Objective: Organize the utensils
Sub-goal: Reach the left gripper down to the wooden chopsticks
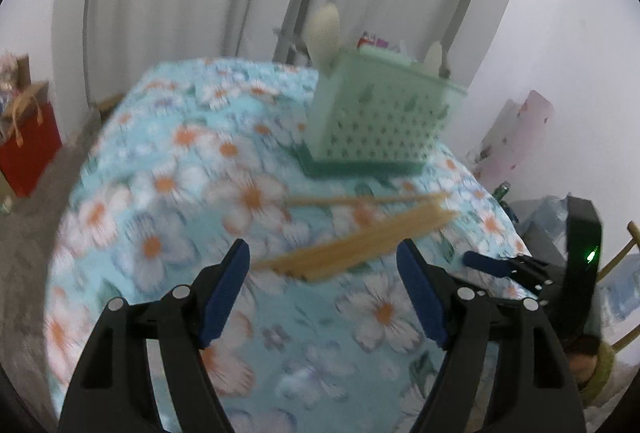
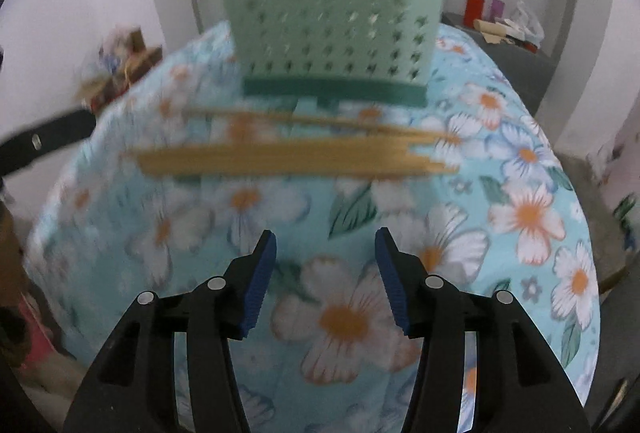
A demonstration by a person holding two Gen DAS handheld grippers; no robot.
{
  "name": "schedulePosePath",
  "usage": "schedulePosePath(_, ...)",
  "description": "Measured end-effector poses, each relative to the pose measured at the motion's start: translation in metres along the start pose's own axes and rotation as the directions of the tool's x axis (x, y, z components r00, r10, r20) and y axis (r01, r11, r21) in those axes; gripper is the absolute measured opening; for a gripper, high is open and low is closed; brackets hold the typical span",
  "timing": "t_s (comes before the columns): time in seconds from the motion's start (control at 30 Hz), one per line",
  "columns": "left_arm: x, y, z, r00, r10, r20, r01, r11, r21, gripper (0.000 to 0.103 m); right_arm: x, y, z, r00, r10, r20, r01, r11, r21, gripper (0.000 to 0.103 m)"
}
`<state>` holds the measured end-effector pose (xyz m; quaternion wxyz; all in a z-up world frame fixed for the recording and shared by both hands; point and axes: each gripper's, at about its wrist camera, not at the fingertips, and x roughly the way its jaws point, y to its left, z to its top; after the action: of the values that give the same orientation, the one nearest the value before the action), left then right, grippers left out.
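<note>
A bundle of wooden chopsticks (image 1: 356,245) is seen lying flat on the desk (image 1: 168,169), which is covered by a light blue cloth with white and orange flowers. A couple of looser sticks are spread just behind the main bundle, toward the green perforated utensil basket (image 2: 332,21). The basket is stood upright on a darker green base near the far edge of the desk, and pale spoon-like utensils (image 1: 325,31) are poked up out of it. The left claw (image 1: 322,253) is held released, nothing between its blue pads, with the chopsticks just ahead of its tips. The right claw (image 2: 326,245) is also released and empty, kept well short of the bundle. Everything's pretty motion-blurred, so an exact stick count can't be given.
</note>
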<state>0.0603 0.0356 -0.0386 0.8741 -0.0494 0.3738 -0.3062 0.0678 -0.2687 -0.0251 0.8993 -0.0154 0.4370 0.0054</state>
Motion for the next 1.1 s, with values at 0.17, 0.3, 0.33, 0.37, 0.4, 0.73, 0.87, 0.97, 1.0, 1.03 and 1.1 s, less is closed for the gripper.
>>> schedulePosePath(0.17,0.013,-0.003,-0.009,0.998,-0.05,-0.032,0.048,0.997,-0.053,0.059,0.001,0.008,-0.005,0.999,-0.033,0.016,0.034,0.999,-0.036,0.052)
schedulePosePath(0.3,0.018,0.001,-0.005,0.997,-0.065,-0.034,0.063,0.995,-0.075,0.05,0.006,0.009,-0.004,0.999,-0.029,0.015,0.029,0.999,-0.027,0.052)
schedulePosePath(0.33,0.019,0.002,-0.002,0.997,-0.067,-0.032,0.064,0.995,-0.07,0.047,0.006,0.01,-0.004,0.999,-0.029,0.016,0.029,0.999,-0.026,0.052)
schedulePosePath(0.37,0.021,0.001,0.003,0.998,-0.063,-0.029,0.062,0.997,-0.053,0.044,0.006,0.009,-0.004,0.999,-0.028,0.016,0.028,0.999,-0.025,0.052)
schedulePosePath(0.4,0.022,-0.001,0.01,0.998,-0.052,-0.024,0.052,0.998,-0.019,0.043,0.006,0.009,-0.004,0.999,-0.029,0.015,0.029,0.999,-0.027,0.052)
schedulePosePath(0.73,0.064,0.0,0.045,0.986,0.099,-0.137,-0.066,0.973,0.223,0.035,0.006,0.01,-0.005,1.0,-0.014,0.022,0.015,1.0,-0.023,0.053)
schedulePosePath(0.87,0.047,0.007,0.033,0.99,0.007,-0.139,0.005,0.996,0.088,0.035,0.007,0.01,-0.005,1.0,-0.006,0.026,0.006,1.0,-0.012,0.053)
schedulePosePath(0.97,0.036,0.011,0.016,0.983,-0.097,-0.155,0.088,0.994,-0.066,0.034,0.009,0.009,-0.004,1.0,0.0,0.026,0.001,1.0,-0.011,0.053)
schedulePosePath(1.0,0.035,0.013,0.01,0.976,-0.142,-0.166,0.123,0.985,-0.122,0.034,0.009,0.009,-0.004,1.0,0.001,0.026,-0.001,1.0,-0.01,0.053)
schedulePosePath(1.03,0.035,0.013,0.004,0.968,-0.18,-0.177,0.15,0.974,-0.171,0.033,0.009,0.009,-0.004,1.0,0.003,0.027,-0.003,1.0,-0.007,0.053)
schedulePosePath(1.1,0.038,0.017,-0.007,0.951,-0.253,-0.179,0.2,0.942,-0.269,0.033,0.009,0.008,-0.004,1.0,0.004,0.028,-0.004,1.0,-0.002,0.053)
